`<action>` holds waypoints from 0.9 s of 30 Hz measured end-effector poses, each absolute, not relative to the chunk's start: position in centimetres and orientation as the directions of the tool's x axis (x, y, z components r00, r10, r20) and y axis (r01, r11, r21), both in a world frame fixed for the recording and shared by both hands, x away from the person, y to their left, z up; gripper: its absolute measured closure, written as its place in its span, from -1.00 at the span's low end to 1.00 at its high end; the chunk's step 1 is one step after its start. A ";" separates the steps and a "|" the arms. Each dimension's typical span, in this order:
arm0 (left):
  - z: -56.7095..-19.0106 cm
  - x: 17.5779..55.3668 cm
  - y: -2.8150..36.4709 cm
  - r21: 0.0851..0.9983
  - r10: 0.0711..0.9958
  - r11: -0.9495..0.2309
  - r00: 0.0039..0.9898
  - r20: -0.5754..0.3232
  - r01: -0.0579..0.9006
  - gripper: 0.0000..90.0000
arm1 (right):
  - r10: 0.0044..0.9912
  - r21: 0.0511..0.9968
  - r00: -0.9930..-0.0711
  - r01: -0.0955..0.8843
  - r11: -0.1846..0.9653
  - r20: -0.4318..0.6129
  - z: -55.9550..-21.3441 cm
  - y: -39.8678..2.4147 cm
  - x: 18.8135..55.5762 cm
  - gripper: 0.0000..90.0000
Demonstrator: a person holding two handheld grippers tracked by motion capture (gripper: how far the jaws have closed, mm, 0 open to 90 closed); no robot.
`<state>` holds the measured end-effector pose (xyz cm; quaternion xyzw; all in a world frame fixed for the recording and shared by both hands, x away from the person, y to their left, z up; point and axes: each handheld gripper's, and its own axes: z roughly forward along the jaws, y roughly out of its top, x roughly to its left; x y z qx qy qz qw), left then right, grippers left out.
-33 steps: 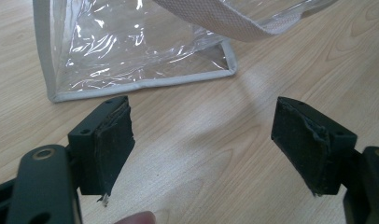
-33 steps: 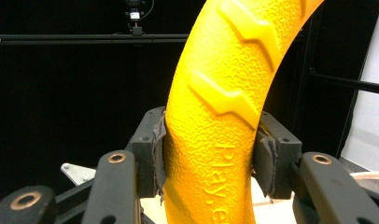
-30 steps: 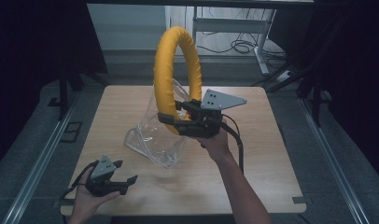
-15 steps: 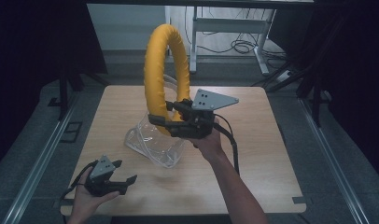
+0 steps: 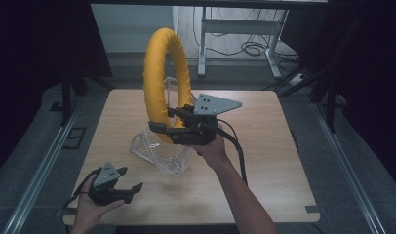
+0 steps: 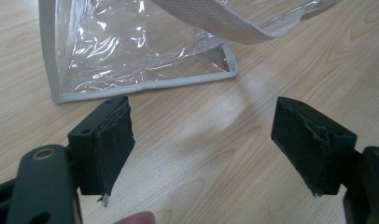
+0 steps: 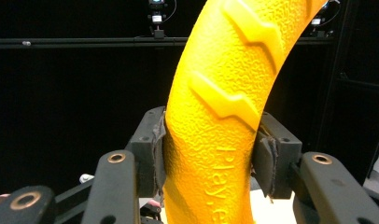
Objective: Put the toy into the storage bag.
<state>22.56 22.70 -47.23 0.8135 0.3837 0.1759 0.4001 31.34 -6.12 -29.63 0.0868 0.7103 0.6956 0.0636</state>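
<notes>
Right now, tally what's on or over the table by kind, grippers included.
Yellow ring: 1, held upright in the right gripper
Clear plastic bag: 1, on the wooden table
Grippers: 2, right shut on the ring, left gripper open and holding nothing
Total: 4

Left gripper hovers low over the wooden table, its two black jaws standing wide apart with bare wood between them; the pads look frayed at their lower edges. Beyond the jaws, toward the top left of the view, a clear plastic bag with grey edge binding lies on the table, its near corner just past the jaw tips and not touching them. A white woven strap arcs over the bag.
</notes>
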 end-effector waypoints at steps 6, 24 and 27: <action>-47.3 22.6 22.6 0.784 0.763 -0.389 0.646 -0.020 0.484 -0.54 | 0.199 0.998 -0.979 0.056 0.023 0.050 -30.0 -5.8 31.5 0.13; -47.3 22.6 22.6 0.781 0.762 -0.394 0.648 -0.018 0.485 -0.54 | 0.183 0.990 -0.976 0.130 0.056 0.118 -32.9 -5.1 32.6 0.13; -47.3 22.6 22.6 0.780 0.762 -0.395 0.648 -0.017 0.485 -0.54 | 0.178 0.989 -0.977 0.129 0.068 0.116 -33.6 -5.0 32.8 0.13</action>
